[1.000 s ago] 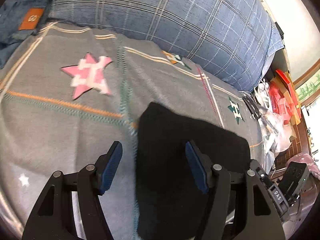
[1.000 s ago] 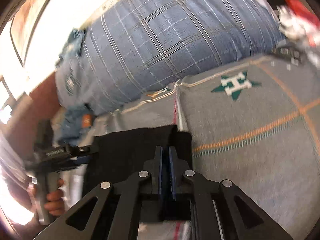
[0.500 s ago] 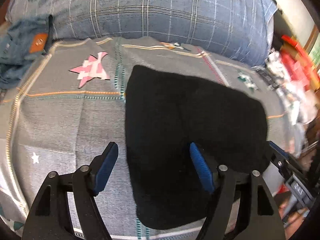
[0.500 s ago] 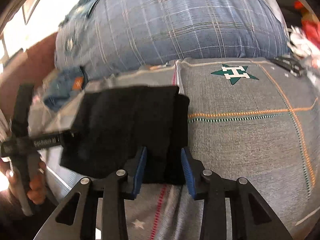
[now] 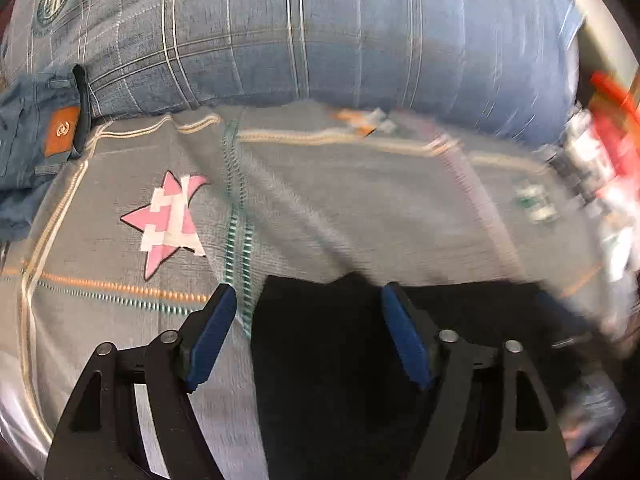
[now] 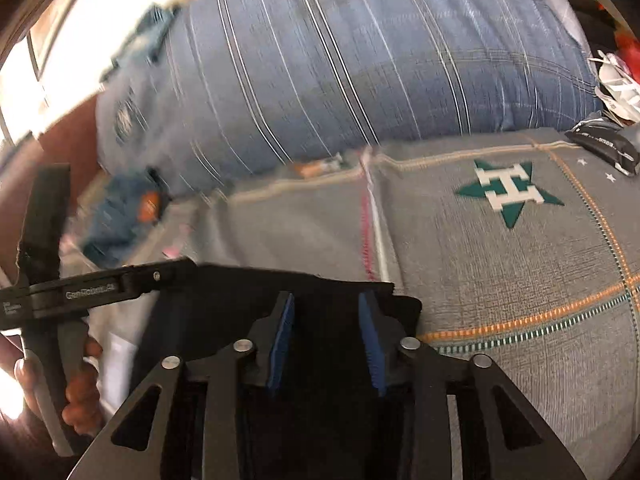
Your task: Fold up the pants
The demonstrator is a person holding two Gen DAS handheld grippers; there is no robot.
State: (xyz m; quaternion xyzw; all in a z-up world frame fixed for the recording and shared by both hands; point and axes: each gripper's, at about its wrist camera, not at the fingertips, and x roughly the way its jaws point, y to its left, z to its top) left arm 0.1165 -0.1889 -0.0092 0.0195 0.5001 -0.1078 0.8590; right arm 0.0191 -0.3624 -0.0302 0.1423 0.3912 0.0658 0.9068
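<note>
**Both grippers released, black pants lying folded on the grey bedspread**

Nearest the left wrist camera, the left gripper (image 5: 308, 336) has its 2 blue pads spread wide with nothing between them that they clamp; the black pants (image 5: 344, 360) lie flat beneath, their left edge falling inside the gap and the right pad sitting over the dark cloth. Compared with 0.5 s ago, the pants fill less of this view: then the fabric reached far up the frame, now only its near part shows, ending in a fairly straight top edge.

In the right wrist view, the right gripper (image 6: 326, 332) is parted moderately and grips nothing. 1 s ago these pads were pressed together on the fabric; 0.5 s ago they had begun to separate, and now the gap is wider still. The pants (image 6: 320, 292) rest under it, a folded corner at the right. The person's left hand (image 6: 76, 392) holds the other tool's handle at the frame's left edge (partly blurred).

Beyond the pants stretches the grey bedspread (image 5: 320, 208), with a pink star (image 5: 170, 220) to the left and a green star (image 6: 508, 192) to the right. Farther back sits a large blue plaid pillow (image 5: 300, 32), with denim jeans (image 5: 36, 144) bearing an orange patch beside its left end.
</note>
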